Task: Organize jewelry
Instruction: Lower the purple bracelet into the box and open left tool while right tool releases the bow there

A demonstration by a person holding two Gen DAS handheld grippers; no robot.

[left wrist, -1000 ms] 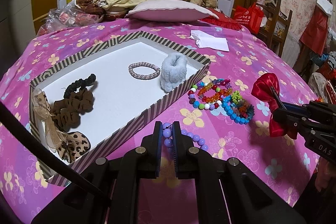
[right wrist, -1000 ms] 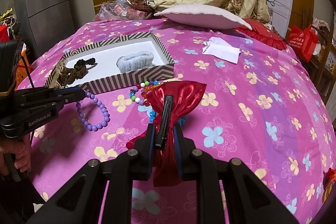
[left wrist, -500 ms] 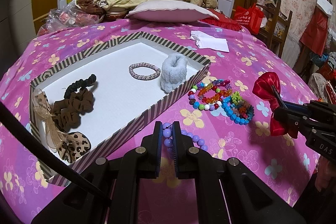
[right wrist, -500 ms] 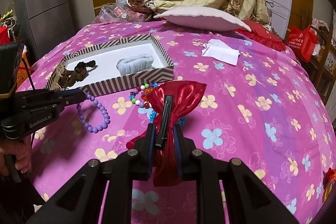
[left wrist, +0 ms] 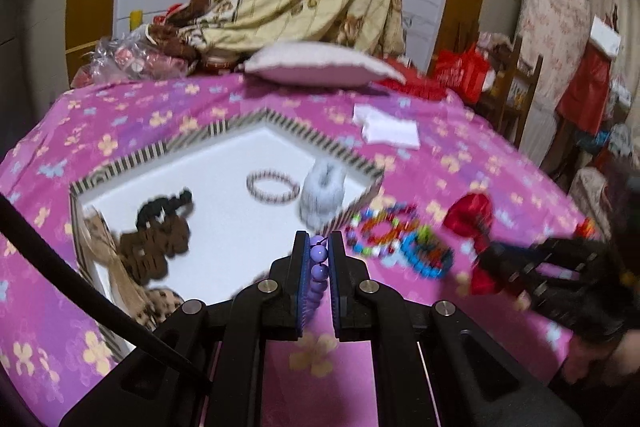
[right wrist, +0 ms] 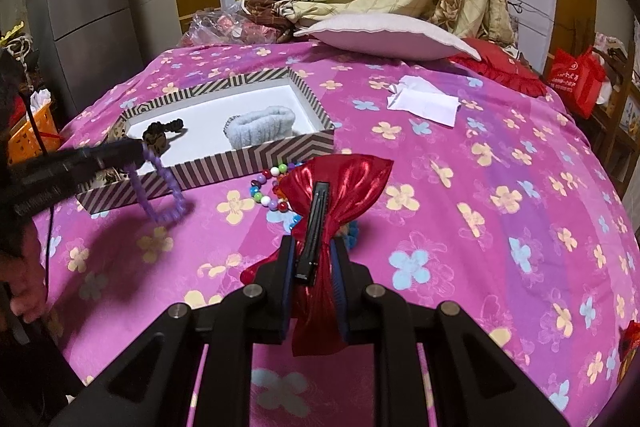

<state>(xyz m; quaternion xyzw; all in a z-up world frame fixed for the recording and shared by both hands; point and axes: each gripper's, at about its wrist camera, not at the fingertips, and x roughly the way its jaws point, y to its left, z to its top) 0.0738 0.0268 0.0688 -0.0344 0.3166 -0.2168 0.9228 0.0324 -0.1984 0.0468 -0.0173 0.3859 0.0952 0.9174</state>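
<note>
Gripping a purple bead bracelet (left wrist: pixel 319 269) between its pads, the left tool (left wrist: pixel 318 259) now sits higher than a second ago: the bracelet, which then lay partly on the pink flowered bedspread (right wrist: pixel 500 195), hangs clear of it in a loop beside the near wall of the striped box (right wrist: pixel 256 163) in the right wrist view. The left wrist picture has gone blurred, where the earlier ones were sharp. The right tool (right wrist: pixel 316 267) is unchanged, clamped on the black clip of a red satin bow (right wrist: pixel 340 183) held above the bedspread.

Just past the bow lies a heap of multicoloured bead bracelets (left wrist: pixel 394 239), touching the box's outer wall; the bow hides part of them from the right wrist camera. Inside the box lie a brown scrunchie (left wrist: pixel 154 247), a black hair tie (left wrist: pixel 166 209), a pale woven bracelet (left wrist: pixel 273 186) and a light blue fluffy scrunchie (left wrist: pixel 323 193). The leopard-print piece (left wrist: pixel 160 301) at the box's near corner is cut off by the left tool's frame. Farther back are a white folded paper (right wrist: pixel 426 101) and a pillow (right wrist: pixel 384 35).
</note>
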